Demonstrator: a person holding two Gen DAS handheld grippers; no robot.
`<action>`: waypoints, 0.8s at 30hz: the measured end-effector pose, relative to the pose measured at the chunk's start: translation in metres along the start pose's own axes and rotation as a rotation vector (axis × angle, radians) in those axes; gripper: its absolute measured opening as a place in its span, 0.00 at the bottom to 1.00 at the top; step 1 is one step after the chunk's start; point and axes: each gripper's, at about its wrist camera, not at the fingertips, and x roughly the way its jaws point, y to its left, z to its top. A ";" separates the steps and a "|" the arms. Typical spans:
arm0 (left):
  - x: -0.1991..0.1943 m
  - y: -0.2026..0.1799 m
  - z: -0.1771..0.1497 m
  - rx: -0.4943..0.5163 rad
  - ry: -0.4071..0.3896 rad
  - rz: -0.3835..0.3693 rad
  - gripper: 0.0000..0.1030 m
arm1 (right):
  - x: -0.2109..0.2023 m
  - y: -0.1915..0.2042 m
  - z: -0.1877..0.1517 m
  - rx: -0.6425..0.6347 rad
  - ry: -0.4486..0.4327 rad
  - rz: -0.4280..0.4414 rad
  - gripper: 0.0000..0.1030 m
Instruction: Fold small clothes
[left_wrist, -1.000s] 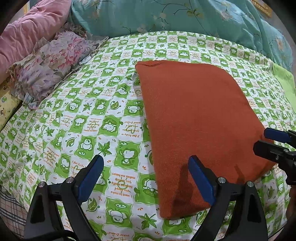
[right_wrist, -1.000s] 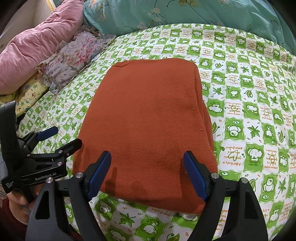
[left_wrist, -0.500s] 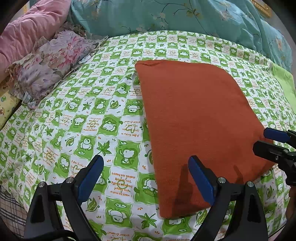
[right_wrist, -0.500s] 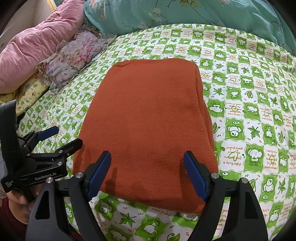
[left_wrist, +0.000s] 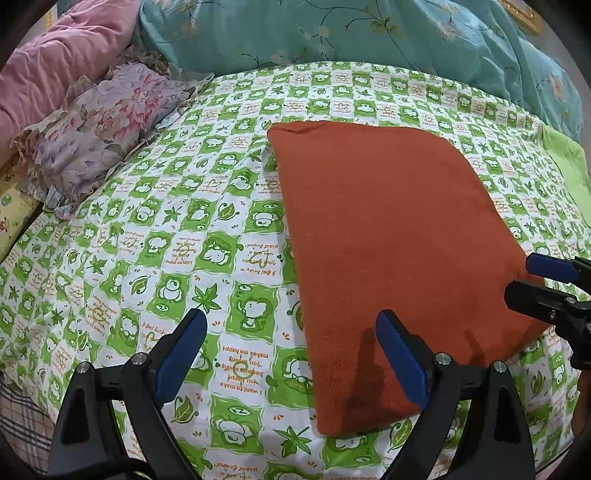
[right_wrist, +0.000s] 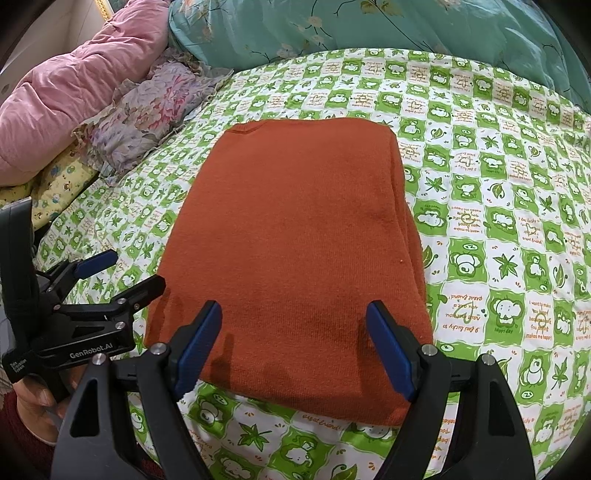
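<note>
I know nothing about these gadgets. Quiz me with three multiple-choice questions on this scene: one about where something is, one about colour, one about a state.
1. Where does the folded garment lie?
A. on the checked bedsheet
B. on the pink quilt
C. on the floor

2. What colour is the garment?
A. blue
B. rust orange
C. yellow

3. How is the right gripper set?
A. shut on the garment
B. open, holding nothing
C. shut on the flowered pillow

Answers:
1 A, green-and-white sheet shows on all sides of it.
2 B, its knit is rust orange in both views.
3 B, its blue pads stand wide apart over the garment's near edge; the left gripper is open too.
</note>
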 end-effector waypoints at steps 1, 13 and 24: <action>0.000 0.000 0.000 0.002 0.000 0.000 0.91 | 0.000 0.000 0.000 0.000 -0.001 0.000 0.78; 0.001 -0.002 0.000 0.007 -0.001 -0.001 0.91 | -0.001 -0.002 0.001 0.003 -0.006 0.003 0.78; 0.001 -0.001 0.000 0.016 -0.002 -0.009 0.91 | -0.001 -0.004 0.001 0.000 -0.006 0.005 0.78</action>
